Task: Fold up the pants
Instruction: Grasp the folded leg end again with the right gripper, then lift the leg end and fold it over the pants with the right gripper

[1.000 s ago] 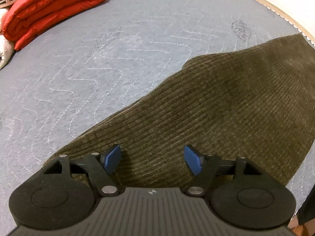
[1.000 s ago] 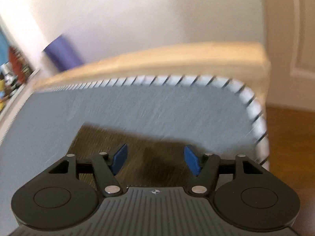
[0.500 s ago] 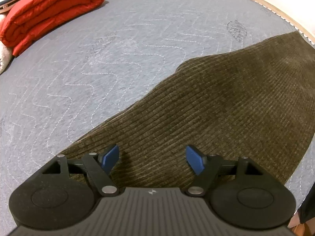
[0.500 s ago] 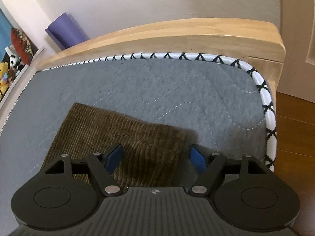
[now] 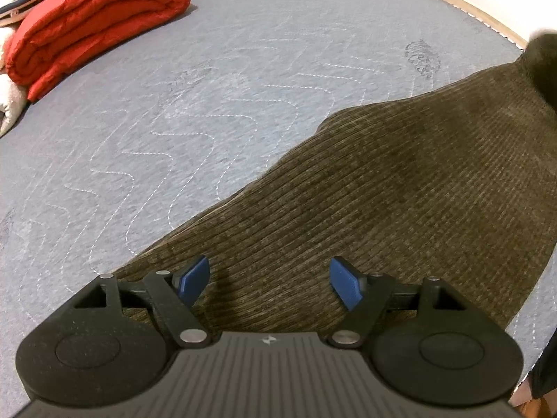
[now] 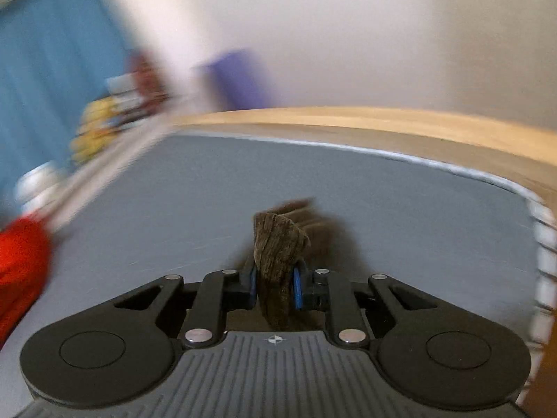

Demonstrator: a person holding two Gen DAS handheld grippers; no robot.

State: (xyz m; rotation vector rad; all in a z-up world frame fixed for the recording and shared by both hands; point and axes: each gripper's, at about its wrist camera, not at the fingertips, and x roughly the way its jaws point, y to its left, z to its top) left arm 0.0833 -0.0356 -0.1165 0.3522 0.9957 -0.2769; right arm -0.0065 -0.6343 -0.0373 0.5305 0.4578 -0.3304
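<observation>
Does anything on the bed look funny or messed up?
Only one thing: a bunched-up corner of the brown pants sticks up between the closing right gripper, lifted off the grey mattress. Elsewhere they lie flat.

Black left gripper, right gripper, blue pads, silver rivets

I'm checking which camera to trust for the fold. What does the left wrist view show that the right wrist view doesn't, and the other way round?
Only the left wrist view: the brown corduroy pants spread flat across the grey mattress, and the left gripper over them with jaws open, nothing between them.

Only the right wrist view: the right gripper with its jaws closing on a bunched edge of the pants, the wooden bed frame, and blurred shelf clutter.

Both: the pants, the mattress, and the red quilt.
</observation>
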